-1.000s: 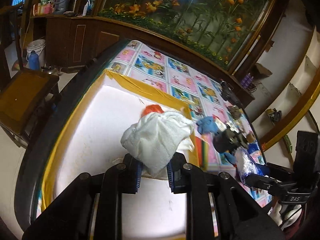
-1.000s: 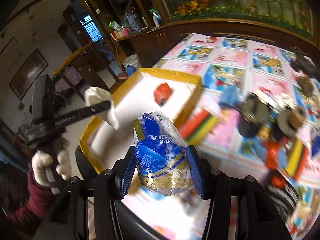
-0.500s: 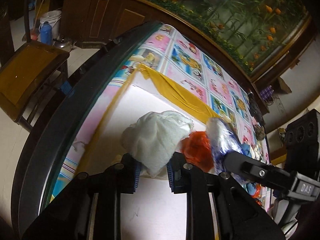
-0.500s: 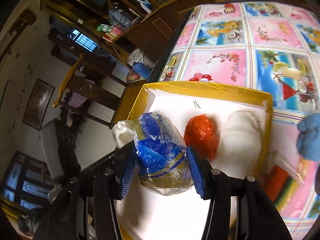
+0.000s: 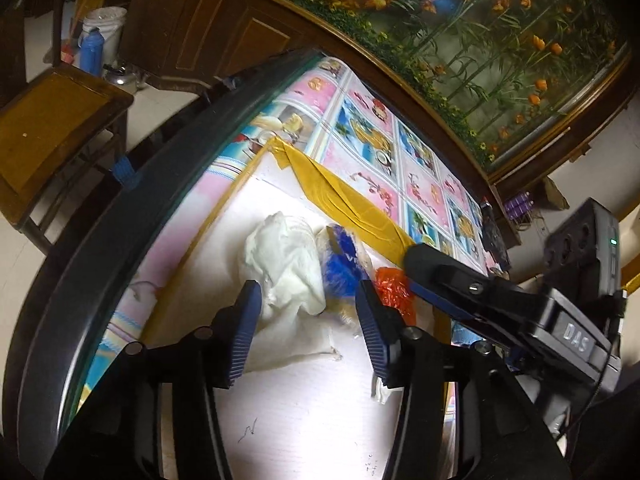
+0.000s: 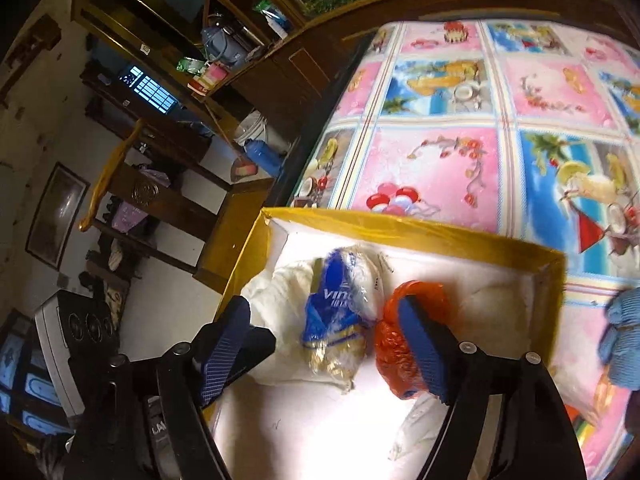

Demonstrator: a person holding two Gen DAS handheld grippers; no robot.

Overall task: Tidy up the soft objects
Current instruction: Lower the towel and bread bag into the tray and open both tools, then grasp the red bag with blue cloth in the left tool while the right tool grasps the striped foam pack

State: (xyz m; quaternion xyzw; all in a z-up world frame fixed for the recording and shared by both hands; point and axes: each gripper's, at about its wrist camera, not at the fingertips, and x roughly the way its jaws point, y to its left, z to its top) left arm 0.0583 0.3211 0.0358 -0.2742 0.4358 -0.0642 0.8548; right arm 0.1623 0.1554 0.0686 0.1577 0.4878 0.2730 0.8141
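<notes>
A white box with a yellow taped rim (image 5: 352,204) (image 6: 400,226) sits on the table. Inside it lies a crumpled white cloth (image 5: 288,264) (image 6: 280,280). My left gripper (image 5: 306,296) straddles the cloth, its jaws opening and its pads off the fabric. Beside the cloth rests a blue and clear plastic packet (image 5: 342,264) (image 6: 340,292). My right gripper (image 6: 322,316) is around the packet with its jaws opening and no pad touching it. A red-orange plastic bag (image 5: 390,290) (image 6: 394,340) lies against the packet, partly behind my right finger.
Another white soft lump (image 6: 492,300) fills the box's far right corner. A blue cloth (image 6: 624,340) lies on the picture-print tablecloth (image 6: 440,160) right of the box. The table's dark edge (image 5: 132,208) curves at left, with a wooden chair (image 5: 52,120) beyond it.
Both grippers came down over the box and spread their jaws. The white cloth and the blue packet, gripped before, now lie loose in the box next to the red-orange bag.
</notes>
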